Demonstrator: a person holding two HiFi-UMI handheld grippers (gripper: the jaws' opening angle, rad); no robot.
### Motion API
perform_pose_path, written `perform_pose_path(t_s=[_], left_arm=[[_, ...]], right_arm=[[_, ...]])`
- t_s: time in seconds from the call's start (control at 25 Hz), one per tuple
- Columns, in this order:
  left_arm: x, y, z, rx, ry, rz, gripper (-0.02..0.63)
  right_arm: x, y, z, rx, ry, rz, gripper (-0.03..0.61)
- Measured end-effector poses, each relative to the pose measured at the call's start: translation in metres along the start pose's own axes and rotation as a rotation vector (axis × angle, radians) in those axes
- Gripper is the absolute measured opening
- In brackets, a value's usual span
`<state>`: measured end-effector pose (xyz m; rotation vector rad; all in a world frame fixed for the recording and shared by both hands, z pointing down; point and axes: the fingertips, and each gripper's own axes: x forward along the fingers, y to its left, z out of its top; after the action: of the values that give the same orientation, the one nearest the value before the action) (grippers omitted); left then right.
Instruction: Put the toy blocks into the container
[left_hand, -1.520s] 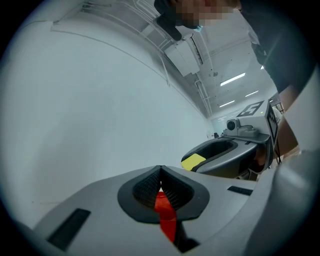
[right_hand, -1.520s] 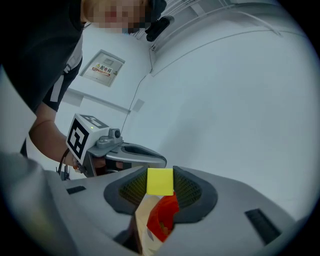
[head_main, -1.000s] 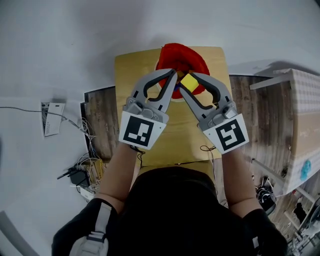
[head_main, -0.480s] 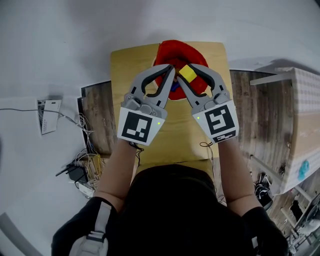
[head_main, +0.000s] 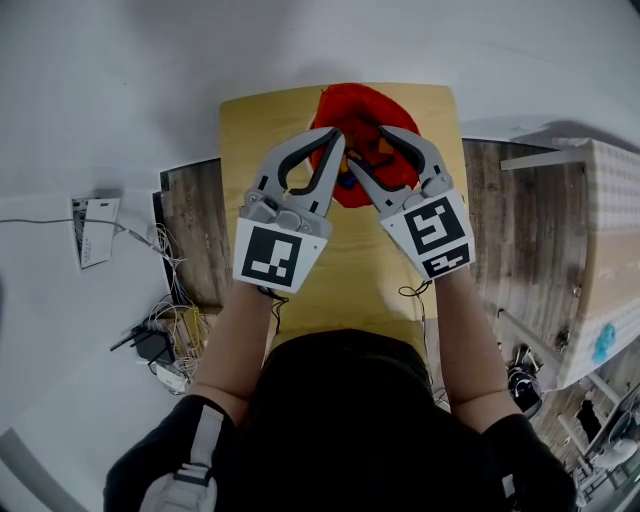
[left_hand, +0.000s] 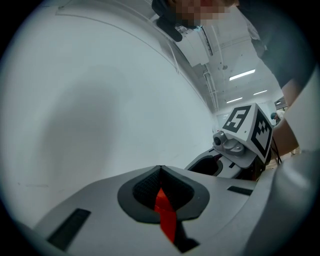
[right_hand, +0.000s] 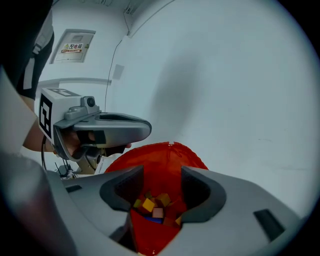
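Below right gripper (right_hand: 161, 189) jaws, just opened and empty: toy blocks (right_hand: 151, 206) inside red container (right_hand: 161, 156). Left gripper (left_hand: 160, 174) jaws pinch its rim.

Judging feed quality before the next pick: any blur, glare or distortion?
Head view: sharp and evenly lit, only soft shadows, the table edges slightly bowed. Left gripper view: dark fisheye corners, bright ceiling lights. Right gripper view: same dark rim; toy blocks in the red container read clearly.

container (head_main: 365, 100) partly behind left gripper (head_main: 340, 152), right gripper (head_main: 368, 150), blocks (right_hand: 150, 205) tiny
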<state>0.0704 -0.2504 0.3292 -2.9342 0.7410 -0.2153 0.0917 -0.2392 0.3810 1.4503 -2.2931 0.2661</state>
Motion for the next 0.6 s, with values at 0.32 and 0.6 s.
perform_pose_path(t_s=[0.32,0.6], left_arm=[[0.002,0.002,-0.005,-0.003,0.006,-0.011,0.009],[0.0,-0.004,-0.004,-0.003,-0.002,-0.037,0.009]], right_arm=[[0.004,-0.004,-0.006,0.01,0.015,-0.031,0.23],[-0.007,-0.012,-0.006,0.027,-0.016,-0.115,0.028]])
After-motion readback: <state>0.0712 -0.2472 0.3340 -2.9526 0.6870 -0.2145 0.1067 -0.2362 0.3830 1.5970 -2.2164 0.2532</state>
